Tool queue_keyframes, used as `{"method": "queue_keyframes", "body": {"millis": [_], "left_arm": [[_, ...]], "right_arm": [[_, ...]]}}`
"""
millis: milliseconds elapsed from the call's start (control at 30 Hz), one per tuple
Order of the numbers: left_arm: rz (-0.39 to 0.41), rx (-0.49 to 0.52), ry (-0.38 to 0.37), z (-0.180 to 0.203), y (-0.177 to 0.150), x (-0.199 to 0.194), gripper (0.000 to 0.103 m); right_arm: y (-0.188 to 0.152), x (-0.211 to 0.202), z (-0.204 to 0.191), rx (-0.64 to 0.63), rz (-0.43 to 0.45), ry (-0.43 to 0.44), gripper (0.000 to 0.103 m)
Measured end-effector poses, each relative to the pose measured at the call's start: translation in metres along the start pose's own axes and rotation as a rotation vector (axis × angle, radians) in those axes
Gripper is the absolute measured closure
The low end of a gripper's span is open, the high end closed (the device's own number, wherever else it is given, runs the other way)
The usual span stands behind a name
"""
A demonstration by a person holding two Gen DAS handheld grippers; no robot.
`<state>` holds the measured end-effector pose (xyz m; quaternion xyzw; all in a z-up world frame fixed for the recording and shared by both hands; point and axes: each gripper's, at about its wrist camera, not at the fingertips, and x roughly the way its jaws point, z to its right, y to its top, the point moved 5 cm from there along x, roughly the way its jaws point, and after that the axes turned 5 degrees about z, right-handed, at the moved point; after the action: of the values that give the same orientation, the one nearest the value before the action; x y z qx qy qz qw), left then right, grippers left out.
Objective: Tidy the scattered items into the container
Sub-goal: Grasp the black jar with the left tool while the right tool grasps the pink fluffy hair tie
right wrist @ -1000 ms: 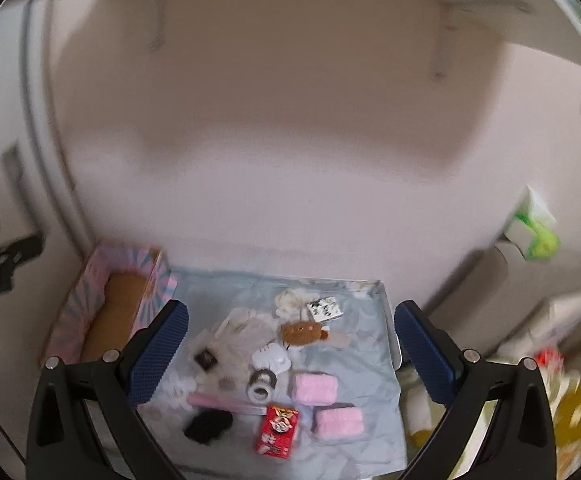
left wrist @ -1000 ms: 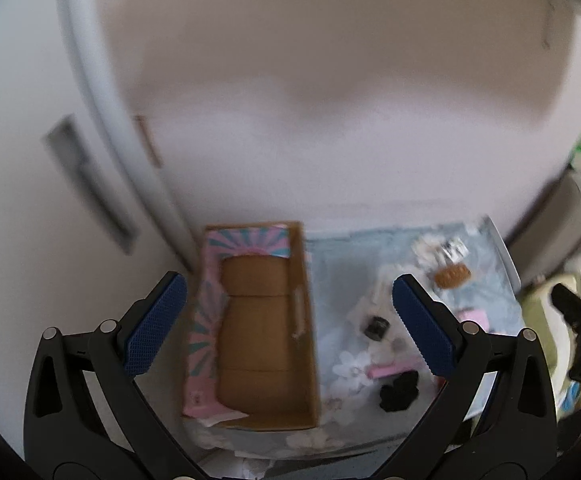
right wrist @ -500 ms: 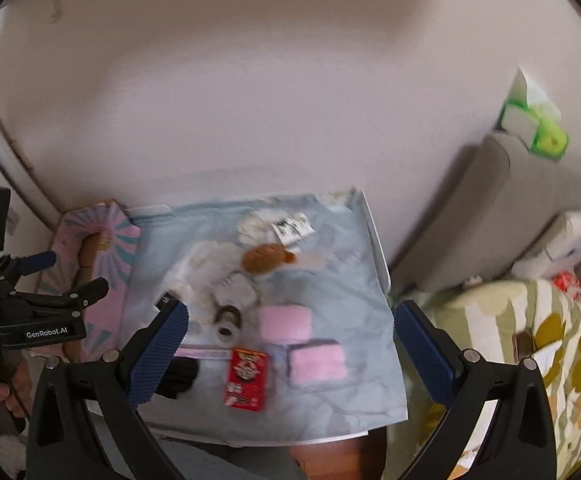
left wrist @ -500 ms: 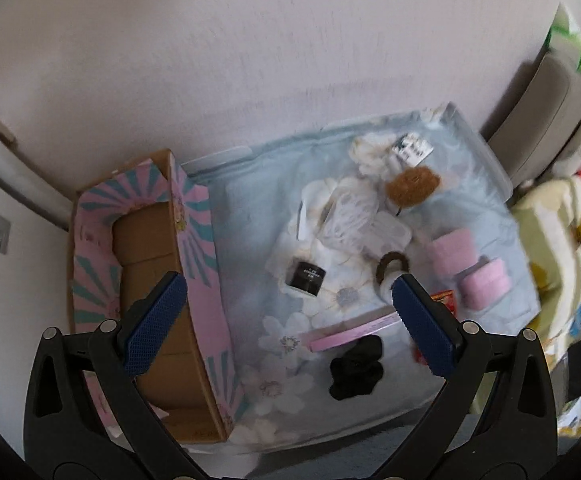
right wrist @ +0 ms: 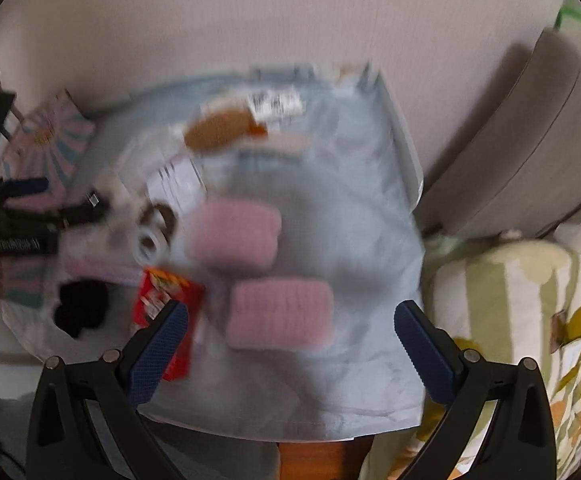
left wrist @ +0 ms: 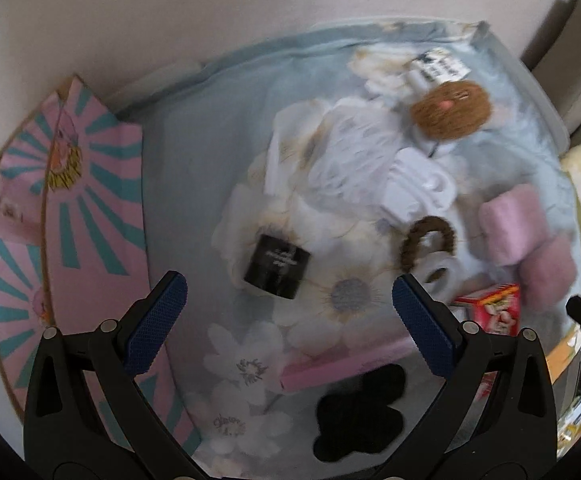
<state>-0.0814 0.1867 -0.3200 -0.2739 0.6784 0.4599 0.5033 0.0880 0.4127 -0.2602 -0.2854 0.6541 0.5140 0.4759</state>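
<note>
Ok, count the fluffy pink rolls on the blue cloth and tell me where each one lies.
2. One pink roll lies mid-cloth, right of the white tape ring. The other pink roll lies nearer the camera, beside the red box. The frames are blurred, so more may be hidden.

Two pink rolls [right wrist: 234, 237] [right wrist: 280, 315], one red box [right wrist: 166, 300], one black jar [left wrist: 276, 266].

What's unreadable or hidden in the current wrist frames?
- Pink-and-teal patterned cardboard box: left wrist view shows only its outer wall; the inside is hidden.
- Small black jar: label text too small and blurred.
- Red printed snack box: motion blur in the right wrist view; right gripper finger covers its lower edge.
</note>
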Motion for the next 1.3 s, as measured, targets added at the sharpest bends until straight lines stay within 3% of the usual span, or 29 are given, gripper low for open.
{"method": "queue_keyframes", "body": {"millis": [233,400,500,600,667,700,767,833,933,1067,1133,1300], "left_arm": [[-0.052,-0.053,-0.015,-0.009,-0.004,0.026,0.001],[-0.060,-0.067,-0.017,-0.009,-0.004,0.034,0.002],[-0.069,-0.080,-0.023,-0.010,-0.004,0.035,0.009],[-0.082,-0.075,-0.024,-0.009,-0.007,0.038,0.024],[-0.088,-0.076,-0.037,-0.009,-0.009,0.038,0.035],[-0.087,-0.079,-0.042,-0.010,-0.009,0.037,0.038],[-0.085,-0.084,-0.056,-0.010,-0.009,0.034,0.058],[-0.086,-0.084,-0.050,-0.010,-0.009,0.031,0.068],[-0.084,-0.080,-0.060,-0.011,-0.010,0.028,0.068],[-0.076,-0.084,-0.063,-0.012,-0.009,0.023,0.069],[-0.060,-0.085,-0.073,-0.011,-0.006,0.015,0.069],[-0.032,-0.058,-0.084,-0.007,0.004,-0.001,0.073]], "right_arm": [[-0.026,0.038,0.004,0.022,-0.078,-0.011,0.001],[-0.028,0.042,-0.002,-0.012,-0.069,-0.031,0.001],[-0.026,0.042,-0.005,-0.026,-0.058,-0.014,0.001],[-0.026,0.046,-0.007,-0.028,-0.068,0.000,0.011],[-0.027,0.049,-0.009,-0.033,-0.078,0.002,0.024],[-0.028,0.050,-0.012,-0.040,-0.083,0.012,0.036],[-0.028,0.049,-0.017,-0.050,-0.082,0.009,0.039],[-0.029,0.045,-0.023,-0.077,-0.072,-0.006,0.047],[-0.028,0.036,-0.027,-0.092,-0.044,-0.009,0.059],[-0.028,0.033,-0.027,-0.081,-0.035,0.000,0.066],[-0.027,0.030,-0.025,-0.050,-0.019,0.017,0.076],[-0.027,0.022,-0.004,0.052,0.010,0.068,0.084]]}}
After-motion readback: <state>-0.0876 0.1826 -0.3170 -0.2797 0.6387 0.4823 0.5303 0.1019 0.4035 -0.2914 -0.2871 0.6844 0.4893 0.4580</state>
